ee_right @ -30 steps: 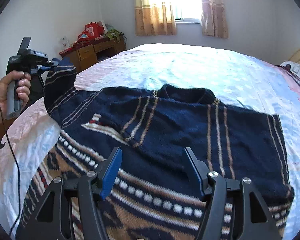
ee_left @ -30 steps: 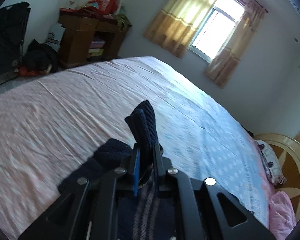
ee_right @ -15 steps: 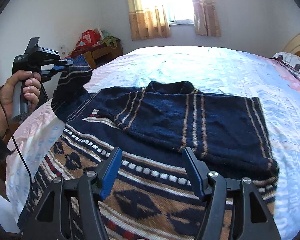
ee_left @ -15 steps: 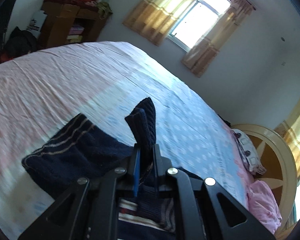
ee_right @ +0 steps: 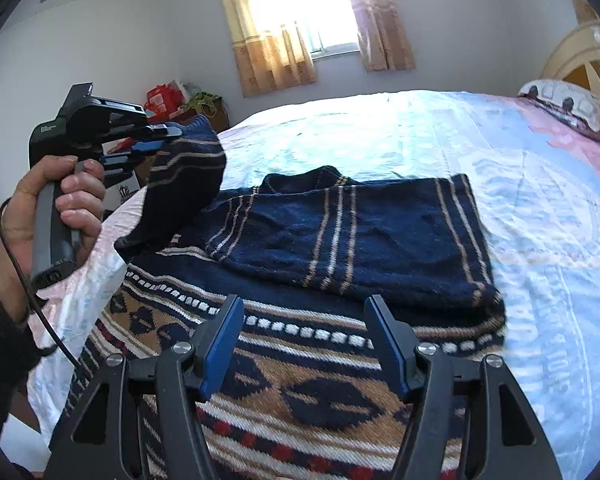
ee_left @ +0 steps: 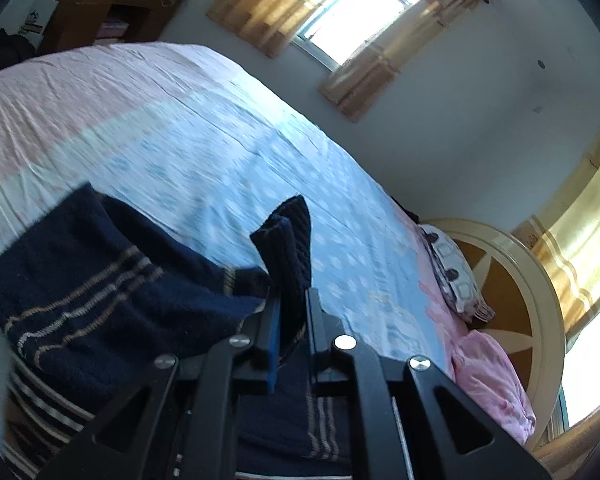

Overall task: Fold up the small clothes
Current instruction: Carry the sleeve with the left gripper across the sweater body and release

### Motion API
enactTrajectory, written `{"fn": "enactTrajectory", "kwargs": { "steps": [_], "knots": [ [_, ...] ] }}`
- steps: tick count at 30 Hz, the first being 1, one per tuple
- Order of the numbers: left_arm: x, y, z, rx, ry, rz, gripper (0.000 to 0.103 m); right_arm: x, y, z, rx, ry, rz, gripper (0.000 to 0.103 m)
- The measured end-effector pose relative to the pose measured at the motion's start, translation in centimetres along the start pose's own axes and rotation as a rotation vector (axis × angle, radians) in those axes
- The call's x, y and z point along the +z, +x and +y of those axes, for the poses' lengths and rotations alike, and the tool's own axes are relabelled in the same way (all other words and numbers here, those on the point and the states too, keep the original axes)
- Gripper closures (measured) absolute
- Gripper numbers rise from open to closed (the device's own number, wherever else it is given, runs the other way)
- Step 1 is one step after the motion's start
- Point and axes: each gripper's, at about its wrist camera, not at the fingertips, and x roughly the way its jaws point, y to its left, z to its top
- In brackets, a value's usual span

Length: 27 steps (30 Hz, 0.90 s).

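Now the dark blue patterned sweater (ee_right: 340,248) lies flat on the bed (ee_right: 540,208), with its collar at the far side and its hem near the camera, so its long axis runs from near to far. The right sleeve is already folded across the chest. The left gripper (ee_right: 168,136) is clenched on the cuff of the left sleeve (ee_right: 184,176) and holds it lifted at the left edge of the sweater; in the left wrist view the cuff (ee_left: 290,240) stands up between the two fingers. The right gripper (ee_right: 308,344) is released, with nothing between its fingers, and hovers over the patterned hem at the near side. I judge that the sleeve must travel to the right, across the body, and the left hand (ee_right: 56,208) is the nearer one for this. No container is seen.
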Motion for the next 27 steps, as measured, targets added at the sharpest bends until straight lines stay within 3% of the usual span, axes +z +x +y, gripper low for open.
{"fn": "enactTrajectory", "kwargs": {
  "steps": [9, 10, 20, 24, 26, 27],
  "knots": [
    [-3.4, 3.3, -4.1, -0.005, 0.029, 0.040, 0.092, -0.7, -0.4, -3.6, -0.028, 0.117, -0.017, 0.039],
    [-3.6, 3.6, -4.2, -0.005, 0.029, 0.045, 0.096, -0.7, -0.4, -4.0, -0.028, 0.133, -0.020, 0.039],
    [-6.9, 6.7, -5.4, 0.029, 0.104, 0.112, 0.094, -1.5, 0.0, -6.2, -0.044, 0.213, -0.039, 0.039],
    [-7.0, 6.2, -5.5, -0.038, 0.137, 0.167, 0.077, -1.7, 0.3, -6.4, -0.042, 0.212, -0.033, 0.039],
    [-7.4, 5.4, -5.9, -0.045, 0.195, 0.183, 0.053, -1.9, 0.6, -6.1, -0.057, 0.189, -0.028, 0.039],
    [-7.7, 5.0, -6.1, -0.038, 0.224, 0.179, 0.046, -1.9, 0.7, -6.0, -0.059, 0.182, -0.025, 0.039]
  ]
}}
